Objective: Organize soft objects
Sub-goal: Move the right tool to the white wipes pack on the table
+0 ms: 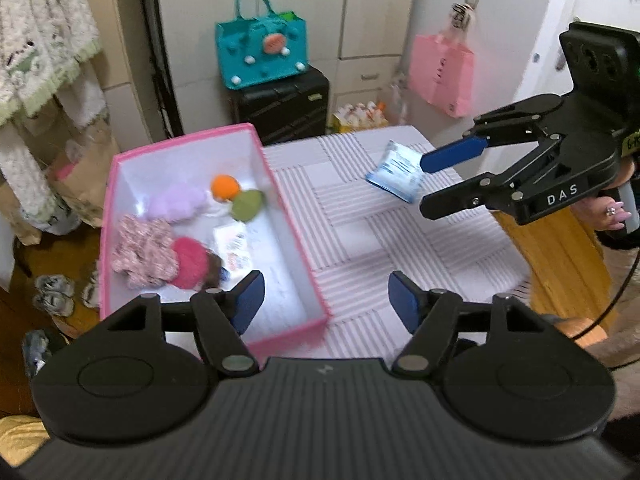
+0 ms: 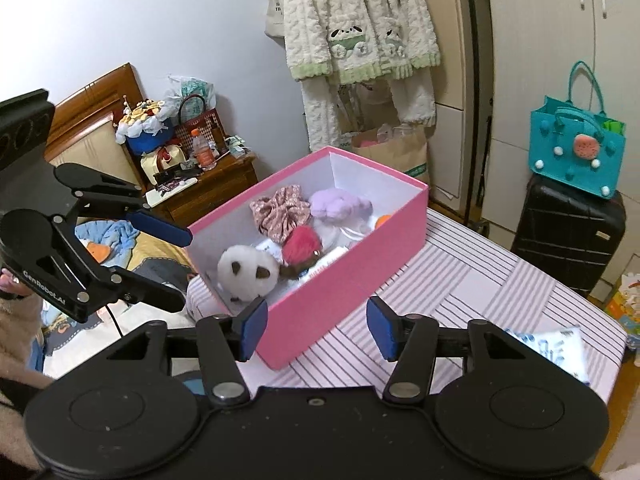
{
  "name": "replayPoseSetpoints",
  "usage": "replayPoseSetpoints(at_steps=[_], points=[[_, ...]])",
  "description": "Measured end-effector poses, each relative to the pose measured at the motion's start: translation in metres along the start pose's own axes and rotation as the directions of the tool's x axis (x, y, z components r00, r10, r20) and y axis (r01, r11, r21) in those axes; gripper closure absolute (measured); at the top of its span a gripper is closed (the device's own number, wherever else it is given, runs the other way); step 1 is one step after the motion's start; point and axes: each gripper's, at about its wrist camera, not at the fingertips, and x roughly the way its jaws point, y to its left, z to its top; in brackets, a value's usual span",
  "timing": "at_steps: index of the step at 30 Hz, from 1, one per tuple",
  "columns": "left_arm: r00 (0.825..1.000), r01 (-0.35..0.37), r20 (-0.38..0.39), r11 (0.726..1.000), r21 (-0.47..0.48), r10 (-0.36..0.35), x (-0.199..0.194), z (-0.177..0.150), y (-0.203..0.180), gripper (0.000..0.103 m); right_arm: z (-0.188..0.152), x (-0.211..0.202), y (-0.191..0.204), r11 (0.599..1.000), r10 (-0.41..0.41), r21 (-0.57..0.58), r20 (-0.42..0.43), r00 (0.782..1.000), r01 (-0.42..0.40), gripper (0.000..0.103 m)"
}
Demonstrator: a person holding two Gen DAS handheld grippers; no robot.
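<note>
A pink box [image 1: 298, 248] [image 2: 356, 256] stands on the striped table [image 1: 380, 236] [image 2: 480, 280]. It holds soft things: a floral scrunchie [image 1: 142, 250] [image 2: 280, 214], a purple plush [image 1: 176, 202] [image 2: 340, 204], a red pompom [image 1: 190, 258] [image 2: 302, 242], an orange ball [image 1: 225, 186], a green ball [image 1: 248, 205] and a white plush [image 2: 248, 272]. A blue-white packet [image 1: 396, 174] [image 2: 548, 346] lies on the table. My left gripper [image 1: 326, 300] [image 2: 184, 268] is open and empty at the box's near end. My right gripper [image 2: 314, 326] [image 1: 422, 184] is open and empty beside the packet.
A black suitcase [image 1: 284, 104] [image 2: 568, 236] with a teal bag [image 1: 262, 52] [image 2: 576, 148] stands behind the table. A pink bag [image 1: 442, 72] hangs on a cabinet. Fleece clothes [image 2: 356, 24] hang on the wall. A cluttered nightstand [image 2: 208, 192] and a bed lie to the box's far side.
</note>
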Motion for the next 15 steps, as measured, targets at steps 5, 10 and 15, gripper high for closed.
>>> replayPoseSetpoints(at_steps=[5,10,15], points=[[0.998,0.054,-0.04,0.998,0.015,-0.054,0.006,-0.003,-0.023,0.029,-0.024,-0.015,-0.002,1.0,-0.025,-0.01,-0.002,1.0,0.025,0.036],[0.989,0.106,-0.112,0.993,0.057,-0.099,0.025,0.001,-0.049,0.027,-0.046,-0.022,-0.007,0.999,-0.048,-0.015,-0.019,0.999,0.048,0.031],[0.98,0.146,-0.155,0.983,0.112,-0.128,0.05,0.006,-0.074,0.027,-0.071,-0.029,-0.024,0.998,-0.057,-0.016,0.01,0.998,0.058,0.022]])
